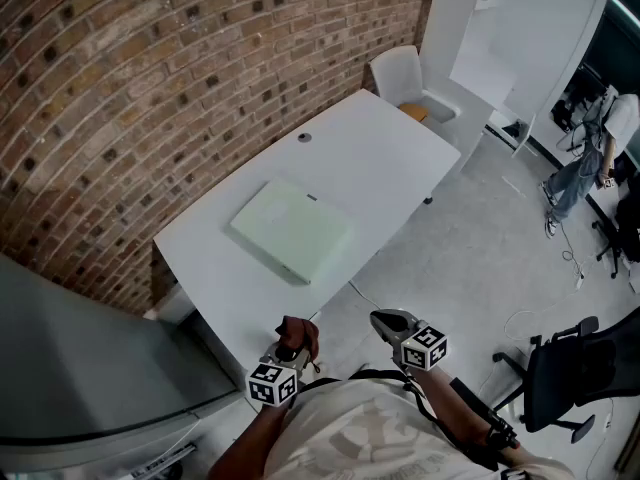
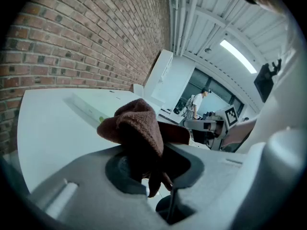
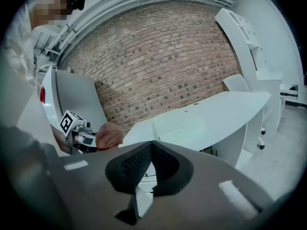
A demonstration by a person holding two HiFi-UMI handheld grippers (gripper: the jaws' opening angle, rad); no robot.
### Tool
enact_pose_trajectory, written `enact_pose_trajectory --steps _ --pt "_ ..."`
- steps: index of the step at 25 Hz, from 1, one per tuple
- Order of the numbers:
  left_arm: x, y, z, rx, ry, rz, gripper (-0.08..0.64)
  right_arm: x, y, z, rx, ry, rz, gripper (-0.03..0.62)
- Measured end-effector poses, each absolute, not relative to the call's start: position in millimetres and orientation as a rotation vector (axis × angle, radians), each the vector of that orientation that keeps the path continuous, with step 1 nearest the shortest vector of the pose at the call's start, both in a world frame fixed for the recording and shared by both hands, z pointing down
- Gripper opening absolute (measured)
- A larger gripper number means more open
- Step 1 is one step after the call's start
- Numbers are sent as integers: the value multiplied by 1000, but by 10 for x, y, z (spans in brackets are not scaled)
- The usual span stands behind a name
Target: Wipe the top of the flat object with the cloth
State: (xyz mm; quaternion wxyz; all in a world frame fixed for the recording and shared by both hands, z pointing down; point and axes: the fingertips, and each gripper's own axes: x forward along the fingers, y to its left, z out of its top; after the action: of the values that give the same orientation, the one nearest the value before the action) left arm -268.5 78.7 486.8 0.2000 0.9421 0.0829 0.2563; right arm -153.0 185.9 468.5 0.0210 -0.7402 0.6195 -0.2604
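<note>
The left claw (image 2: 144, 166) is clamped on a crumpled brown terry cloth (image 2: 136, 123). The right claw (image 3: 151, 163) is pressed together, empty. A flat pale-green rectangular slab (image 1: 292, 230) lies on the white bench (image 1: 385, 158), at twelve o'clock from the left claw.

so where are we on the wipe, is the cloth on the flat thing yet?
Done: the brown cloth is picked up, with the left gripper clamped on it. In hand: both grippers sit by the near end of the table, short of the pale flat object; the right gripper is shut and empty. Left: all of the wiping, since the cloth is not on the object's top.
</note>
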Motion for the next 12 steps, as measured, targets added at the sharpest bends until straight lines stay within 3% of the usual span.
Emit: enact_pose_trajectory --steps 12 --pt "-2518 1080 4842 2618 278 722 81 -1442 2148 4566 -2307 1868 -773 8"
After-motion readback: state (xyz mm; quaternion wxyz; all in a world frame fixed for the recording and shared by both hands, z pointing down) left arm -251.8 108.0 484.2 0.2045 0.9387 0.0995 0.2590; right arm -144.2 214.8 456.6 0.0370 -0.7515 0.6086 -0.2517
